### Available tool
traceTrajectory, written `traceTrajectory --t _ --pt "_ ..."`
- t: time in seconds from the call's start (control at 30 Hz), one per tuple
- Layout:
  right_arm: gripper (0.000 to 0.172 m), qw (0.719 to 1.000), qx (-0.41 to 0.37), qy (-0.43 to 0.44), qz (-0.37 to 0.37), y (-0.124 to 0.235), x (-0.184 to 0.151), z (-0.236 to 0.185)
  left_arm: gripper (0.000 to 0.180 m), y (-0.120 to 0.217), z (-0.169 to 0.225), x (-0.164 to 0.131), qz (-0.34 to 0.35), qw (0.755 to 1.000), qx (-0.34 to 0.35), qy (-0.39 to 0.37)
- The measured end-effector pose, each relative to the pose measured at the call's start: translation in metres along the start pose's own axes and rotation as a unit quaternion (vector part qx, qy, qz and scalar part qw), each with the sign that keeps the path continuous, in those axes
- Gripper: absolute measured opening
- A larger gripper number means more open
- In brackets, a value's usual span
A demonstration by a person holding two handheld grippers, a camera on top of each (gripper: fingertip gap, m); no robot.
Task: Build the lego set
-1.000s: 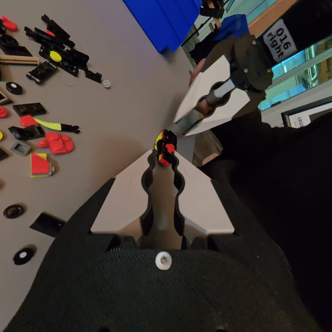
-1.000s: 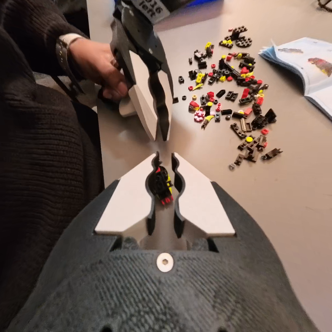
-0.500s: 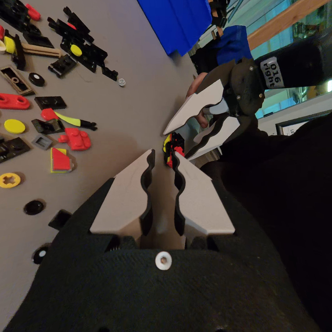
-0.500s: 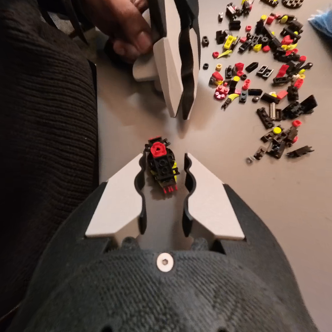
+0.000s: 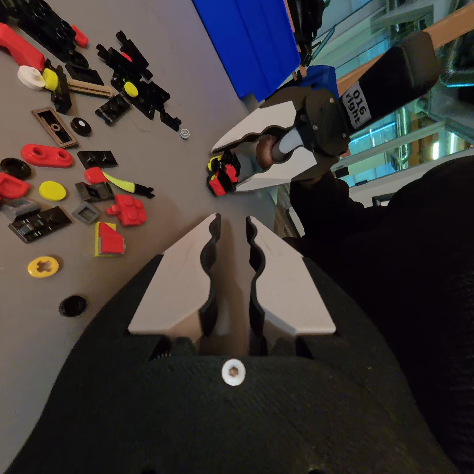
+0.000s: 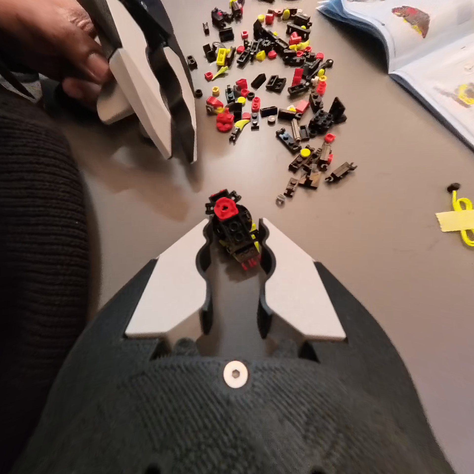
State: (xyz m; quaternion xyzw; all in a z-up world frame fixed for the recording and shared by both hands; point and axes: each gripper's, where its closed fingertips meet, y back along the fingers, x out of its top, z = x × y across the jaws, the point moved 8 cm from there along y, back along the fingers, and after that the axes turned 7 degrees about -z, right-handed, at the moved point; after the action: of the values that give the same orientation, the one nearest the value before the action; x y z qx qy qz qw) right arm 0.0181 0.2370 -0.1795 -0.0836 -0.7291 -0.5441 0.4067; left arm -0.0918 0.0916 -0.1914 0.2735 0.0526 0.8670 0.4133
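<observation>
Both jaws stand apart: the left gripper (image 5: 233,218) narrowly, with only bare table between its fingers, the right gripper (image 6: 234,222) wider, around a small black, red and yellow brick model (image 6: 234,230). Whether its pads press the model I cannot tell; it seems to rest on the grey table (image 6: 359,256). If the pads close unevenly, the model could twist or tip. Beyond the right fingertips lies a scatter of loose bricks (image 6: 277,84), further right an open booklet (image 6: 415,43). The left gripper is near, ahead and to the left.
</observation>
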Motion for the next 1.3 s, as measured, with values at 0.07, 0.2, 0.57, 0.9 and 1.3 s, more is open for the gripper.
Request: traceTrajectory --t 0.07,0.2,0.57,0.9,1.3 --pt "0.034 1.000 0.007 -0.008 0.006 -0.001 0.000 0.001 0.017 0.000 0.000 0.001 0.002 1.000 -0.002 0.002" --pt "0.034 1.000 0.011 -0.008 0.011 -0.002 0.000 0.002 0.017 0.000 -0.001 0.003 0.003 1.000 -0.008 0.006" --pt "0.035 1.000 0.004 -0.001 0.010 -0.002 0.000 0.002 0.017 0.000 -0.002 0.004 0.001 1.000 -0.013 0.011" --pt "0.038 0.999 0.009 -0.009 0.034 0.004 0.004 0.002 0.016 -0.001 -0.002 0.004 0.000 1.000 -0.011 0.010" --pt "0.041 0.998 -0.013 -0.039 0.050 0.008 0.003 0.014 0.016 -0.001 -0.004 0.006 0.005 1.000 -0.007 0.011"
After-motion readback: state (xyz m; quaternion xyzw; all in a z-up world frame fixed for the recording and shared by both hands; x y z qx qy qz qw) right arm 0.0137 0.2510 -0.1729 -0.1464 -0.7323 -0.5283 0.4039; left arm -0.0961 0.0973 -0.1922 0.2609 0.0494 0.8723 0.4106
